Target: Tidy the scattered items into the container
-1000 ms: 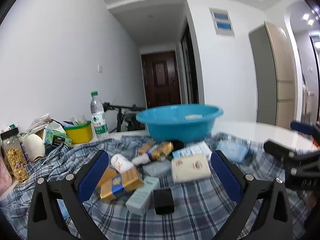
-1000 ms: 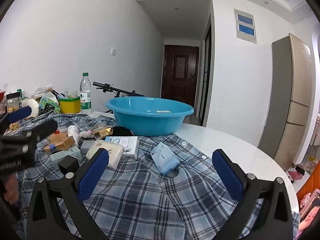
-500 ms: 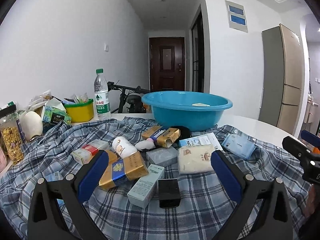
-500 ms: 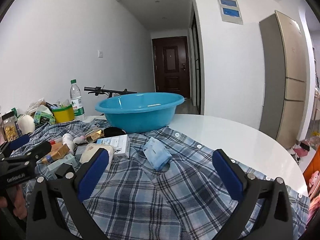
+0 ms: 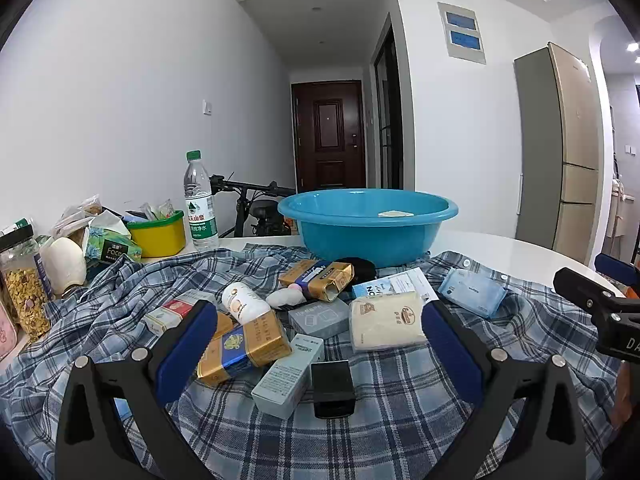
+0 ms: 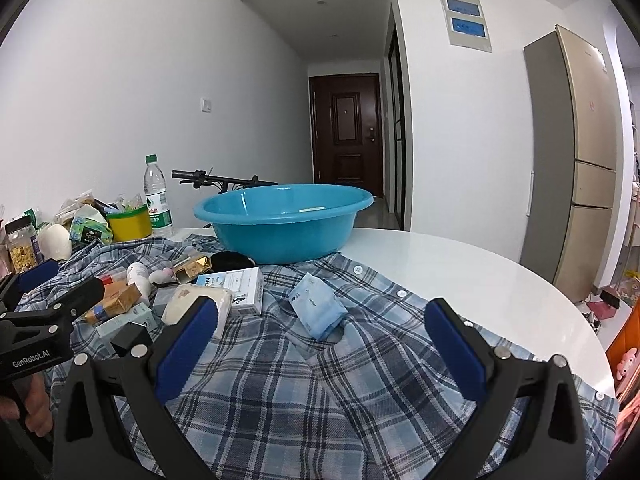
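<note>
A blue basin stands at the back of the table on a plaid shirt; it also shows in the right wrist view. Scattered in front of it lie a gold-and-blue box, a white bottle, a cream soap pack, a black block, a pale green box and a blue tissue pack. My left gripper is open and empty above the pile. My right gripper is open and empty, near the tissue pack.
At the left edge stand a water bottle, a yellow tub, a cereal jar and snack packs. The white round table is bare to the right. A bicycle handlebar sits behind the table.
Both grippers have shifted and levelled, so the views show more of the room above the table. No item has been picked up or moved.
</note>
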